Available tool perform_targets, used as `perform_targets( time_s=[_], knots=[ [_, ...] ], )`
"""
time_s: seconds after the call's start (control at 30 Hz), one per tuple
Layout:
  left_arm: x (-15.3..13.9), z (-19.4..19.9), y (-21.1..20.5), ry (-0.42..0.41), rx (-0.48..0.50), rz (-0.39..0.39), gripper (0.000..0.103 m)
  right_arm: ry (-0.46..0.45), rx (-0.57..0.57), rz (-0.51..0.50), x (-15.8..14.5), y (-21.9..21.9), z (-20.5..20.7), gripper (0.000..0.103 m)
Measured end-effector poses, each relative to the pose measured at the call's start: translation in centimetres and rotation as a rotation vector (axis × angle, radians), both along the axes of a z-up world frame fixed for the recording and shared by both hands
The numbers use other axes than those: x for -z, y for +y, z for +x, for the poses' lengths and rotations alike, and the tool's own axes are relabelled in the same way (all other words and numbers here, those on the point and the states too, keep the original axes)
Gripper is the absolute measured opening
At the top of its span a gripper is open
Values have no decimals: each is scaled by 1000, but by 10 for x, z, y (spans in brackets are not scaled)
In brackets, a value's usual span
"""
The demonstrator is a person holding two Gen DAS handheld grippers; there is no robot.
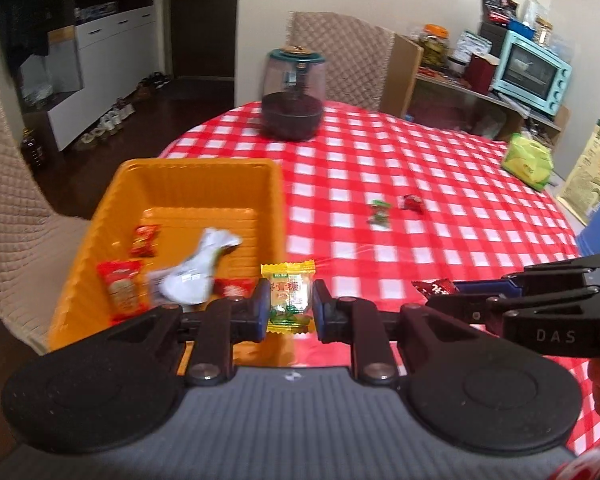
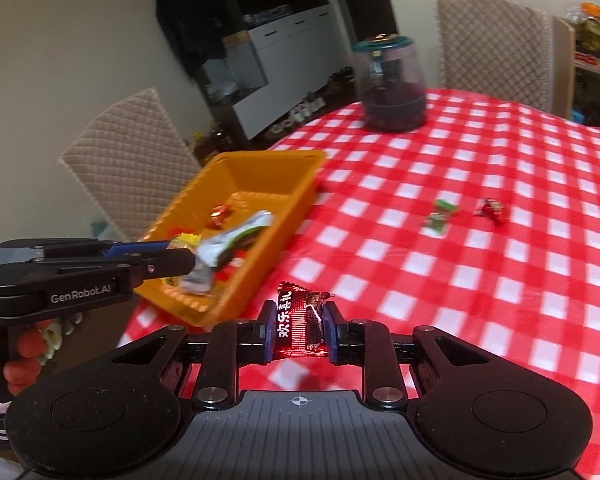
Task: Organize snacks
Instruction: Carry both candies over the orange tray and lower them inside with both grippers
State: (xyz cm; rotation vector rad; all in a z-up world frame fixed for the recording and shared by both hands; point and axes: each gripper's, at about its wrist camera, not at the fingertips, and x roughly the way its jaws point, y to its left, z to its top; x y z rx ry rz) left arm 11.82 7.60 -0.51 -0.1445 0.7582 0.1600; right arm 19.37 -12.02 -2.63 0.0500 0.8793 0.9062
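Red-and-white checked cloth covers the table [image 1: 420,208]. Left gripper [image 1: 290,306] fingers pinch a yellow wrapped snack [image 1: 288,296] beside the orange plastic basket [image 1: 188,184]; right gripper [image 2: 298,328] fingers pinch a dark red wrapped candy [image 2: 298,320] above the cloth.

My orange basket [image 1: 100,216], frame left; red-and-white checked tablecloth [image 1: 420,168]; yellow packet [image 1: 289,298]; dark red packet [image 2: 300,322]; teal-lidded jar [image 1: 294,92].
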Motion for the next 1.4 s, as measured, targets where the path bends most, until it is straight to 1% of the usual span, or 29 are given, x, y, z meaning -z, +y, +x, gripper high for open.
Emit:
perform_targets(
  time_s=[0.13,0.3,0.4,0.6,0.8,1.03,1.27,1.4],
  knots=[
    [-2,-13,26,4,-34,6,20,5,-34,10,-2,28,-9,25],
    [-5,-20,56,3,-62,12,20,-1,-59,15,-7,62,-14,25],
    [-6,-20,72,0,-64,15,20,-4,-55,15,-7,81,-14,25],
    [-5,-10,100,-2,-41,11,20,-9,-11,6,-7,115,-6,25],
    [-2,11,120,8,18,15,20,-10,45,-4,-6,139,8,25],
    [4,44,136,14,80,21,20,13,109,-24,2,158,28,25],
    [14,81,147,34,110,37,20,28,162,-35,6,167,49,25],
    [20,98,151,51,120,22,20,31,179,-41,9,172,60,25]
  ],
)
